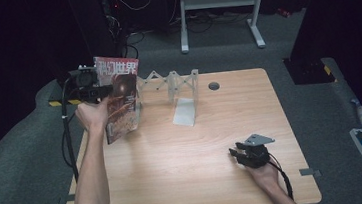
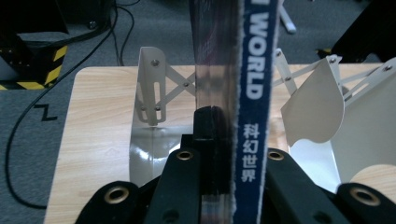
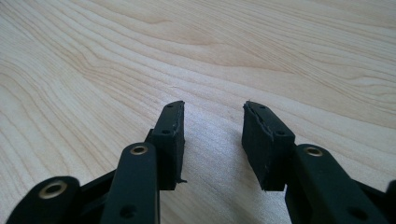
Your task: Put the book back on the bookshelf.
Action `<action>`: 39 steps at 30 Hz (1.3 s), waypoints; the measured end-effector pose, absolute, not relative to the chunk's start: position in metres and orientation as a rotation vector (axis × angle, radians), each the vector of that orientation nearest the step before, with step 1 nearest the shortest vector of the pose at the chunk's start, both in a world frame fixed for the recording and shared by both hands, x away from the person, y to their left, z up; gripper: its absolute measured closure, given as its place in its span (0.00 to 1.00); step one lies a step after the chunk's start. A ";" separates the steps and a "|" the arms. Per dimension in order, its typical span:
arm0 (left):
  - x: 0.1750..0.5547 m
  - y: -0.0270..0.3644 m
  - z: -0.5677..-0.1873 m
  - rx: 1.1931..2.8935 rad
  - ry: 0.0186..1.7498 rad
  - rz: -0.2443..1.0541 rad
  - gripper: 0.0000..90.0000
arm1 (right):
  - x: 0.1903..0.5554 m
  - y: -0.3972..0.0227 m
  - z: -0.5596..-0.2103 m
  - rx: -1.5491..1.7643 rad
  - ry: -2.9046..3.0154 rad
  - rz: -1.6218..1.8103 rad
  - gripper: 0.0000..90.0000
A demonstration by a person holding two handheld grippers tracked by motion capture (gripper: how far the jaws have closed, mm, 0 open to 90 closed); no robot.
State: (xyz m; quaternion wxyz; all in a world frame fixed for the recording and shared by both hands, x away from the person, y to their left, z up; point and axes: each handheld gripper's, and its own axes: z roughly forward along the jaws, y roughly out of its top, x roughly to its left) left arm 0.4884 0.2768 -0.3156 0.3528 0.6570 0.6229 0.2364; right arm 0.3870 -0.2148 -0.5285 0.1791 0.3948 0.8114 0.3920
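Closest to the person, the right gripper (image 1: 238, 152) sits low on the wooden table (image 1: 184, 152) near the front right corner, jaws apart with nothing between them, just bare wood grain under them in the right gripper view. The hand (image 1: 263, 172) behind it rests at the table's near edge.

Further back on the left, the left gripper (image 1: 110, 90) is clamped tight on a magazine (image 1: 121, 100), which is held upright over the back left part of the table. In the left gripper view the magazine's blue spine (image 2: 254, 93) runs straight up between the jaws, squeezed on both sides.

Just behind and to the right of the magazine is a white folding rack (image 1: 172, 85) with zigzag links, standing along the table's far edge. Past the table there's grey carpet (image 1: 283, 37) and a white metal stand (image 1: 219, 0)
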 end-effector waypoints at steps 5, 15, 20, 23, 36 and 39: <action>0.490 0.274 -0.322 1.696 1.601 0.639 0.93 | 0.387 -0.214 -0.529 1.110 2.292 1.104 0.65; 0.490 0.272 -0.335 1.597 1.568 0.683 0.93 | 0.386 -0.214 -0.529 1.112 2.290 1.102 0.65; 0.488 0.272 -0.341 1.569 1.552 0.724 0.93 | 0.386 -0.214 -0.529 1.113 2.291 1.103 0.65; 0.486 0.274 -0.346 1.543 1.535 0.729 0.93 | 0.386 -0.213 -0.529 1.108 2.289 1.098 0.65; 0.489 0.272 -0.370 1.485 1.472 0.700 0.93 | 0.386 -0.213 -0.529 1.102 2.287 1.091 0.65; 0.489 0.271 -0.371 1.500 1.485 0.701 0.92 | 0.386 -0.213 -0.529 1.100 2.286 1.089 0.65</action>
